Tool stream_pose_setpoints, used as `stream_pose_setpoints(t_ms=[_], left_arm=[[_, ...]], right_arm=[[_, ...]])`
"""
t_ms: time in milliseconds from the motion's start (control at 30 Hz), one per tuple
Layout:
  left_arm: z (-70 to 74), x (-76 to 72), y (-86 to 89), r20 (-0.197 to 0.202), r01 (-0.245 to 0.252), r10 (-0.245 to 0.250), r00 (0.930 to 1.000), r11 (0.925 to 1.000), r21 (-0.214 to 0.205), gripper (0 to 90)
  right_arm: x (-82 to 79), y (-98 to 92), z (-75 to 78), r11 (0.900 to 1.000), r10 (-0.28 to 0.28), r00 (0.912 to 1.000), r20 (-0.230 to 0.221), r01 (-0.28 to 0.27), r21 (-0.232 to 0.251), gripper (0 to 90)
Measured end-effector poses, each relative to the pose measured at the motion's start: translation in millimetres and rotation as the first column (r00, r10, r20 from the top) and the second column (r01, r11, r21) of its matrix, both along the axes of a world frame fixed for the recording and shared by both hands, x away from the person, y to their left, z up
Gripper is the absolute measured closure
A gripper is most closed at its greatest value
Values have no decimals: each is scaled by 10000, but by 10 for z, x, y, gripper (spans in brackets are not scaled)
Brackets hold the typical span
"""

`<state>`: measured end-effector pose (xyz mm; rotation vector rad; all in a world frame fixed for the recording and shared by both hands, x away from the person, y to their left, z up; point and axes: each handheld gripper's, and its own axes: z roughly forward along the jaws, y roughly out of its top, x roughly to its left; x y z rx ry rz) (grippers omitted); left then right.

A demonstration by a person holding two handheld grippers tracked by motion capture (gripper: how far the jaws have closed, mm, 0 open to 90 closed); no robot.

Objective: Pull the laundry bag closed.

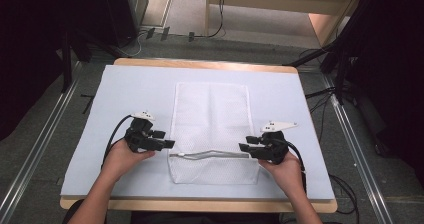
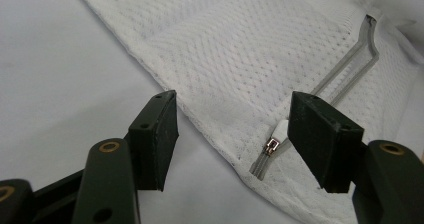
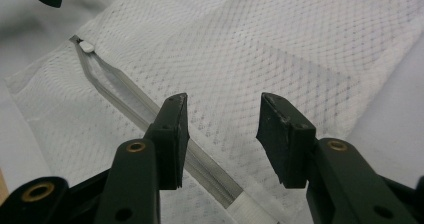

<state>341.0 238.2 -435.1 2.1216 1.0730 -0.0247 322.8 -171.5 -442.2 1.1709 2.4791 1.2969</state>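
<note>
A white mesh laundry bag [image 1: 212,119] lies flat in the middle of the table, its grey zipper [image 1: 212,154] running across near the front. The zipper pull [image 2: 274,144] sits at the bag's left end, and the zipper gapes slightly. My left gripper [image 1: 169,144] is open at the bag's left edge, its jaws straddling the edge and the pull. My right gripper [image 1: 244,147] is open at the bag's right side, jaws over the mesh [image 3: 280,59] and the zipper's [image 3: 120,96] right end. Both hold nothing.
A pale blue-white mat [image 1: 125,99] covers the wooden table [image 1: 200,204]. Cables trail from both grippers. Dark stands and cables [image 1: 340,69] flank the table on the floor, with rails along both sides.
</note>
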Motion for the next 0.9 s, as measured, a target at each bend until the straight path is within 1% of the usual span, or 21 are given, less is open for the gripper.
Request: stream_pose_setpoints(t_ms=[100, 167, 200, 233, 300, 333, 467, 600, 733, 767, 833, 900], left_arm=[[13, -6, 18, 16, -149, 149, 9999, 9999, 10, 364], [16, -10, 28, 5, -192, 192, 9998, 9997, 160, 372], [11, -9, 29, -66, -240, 241, 9997, 9995, 195, 377], [6, -7, 31, -165, -203, 207, 9996, 9996, 198, 382], [2, -7, 32, -153, -157, 161, 9998, 9995, 265, 386], [4, -5, 34, -175, -167, 171, 9997, 9996, 242, 387], [7, -8, 39, -157, -143, 146, 9998, 9997, 219, 384], [1, -13, 30, -192, -105, 111, 9998, 9994, 319, 385], [14, -19, 24, -153, -112, 116, 9998, 9997, 233, 398], [26, -26, 18, -65, -131, 132, 9999, 9998, 143, 425], [29, -25, 18, -62, -147, 148, 9999, 9998, 125, 438], [20, -21, 21, -256, -141, 145, 9996, 9998, 150, 454]], right_arm=[[2, -3, 0, 10000, -6, 9999, 158, 7, -56, 555], [1, 4, -5, 9999, 26, 9996, 276, -22, -139, 549], [0, 9, -9, 9999, 55, 9996, 292, -51, -137, 546], [1, 12, -12, 9999, 55, 9997, 252, -51, -154, 539], [12, 12, -22, 9999, 13, 9998, 190, -10, -145, 527], [15, 13, -26, 9999, -25, 10000, 89, 26, -133, 522], [22, 5, -31, 9998, -115, 9999, 77, 116, -131, 503], [18, 14, -36, 9997, -135, 9999, 45, 136, -195, 491], [15, 26, -38, 9998, -71, 10000, 46, 72, -203, 492], [18, 31, -39, 9998, -57, 10000, 62, 59, -209, 493], [18, 32, -37, 9998, -77, 10000, 49, 78, -180, 499], [10, 36, -32, 9998, -81, 9999, 69, 82, -174, 506]])
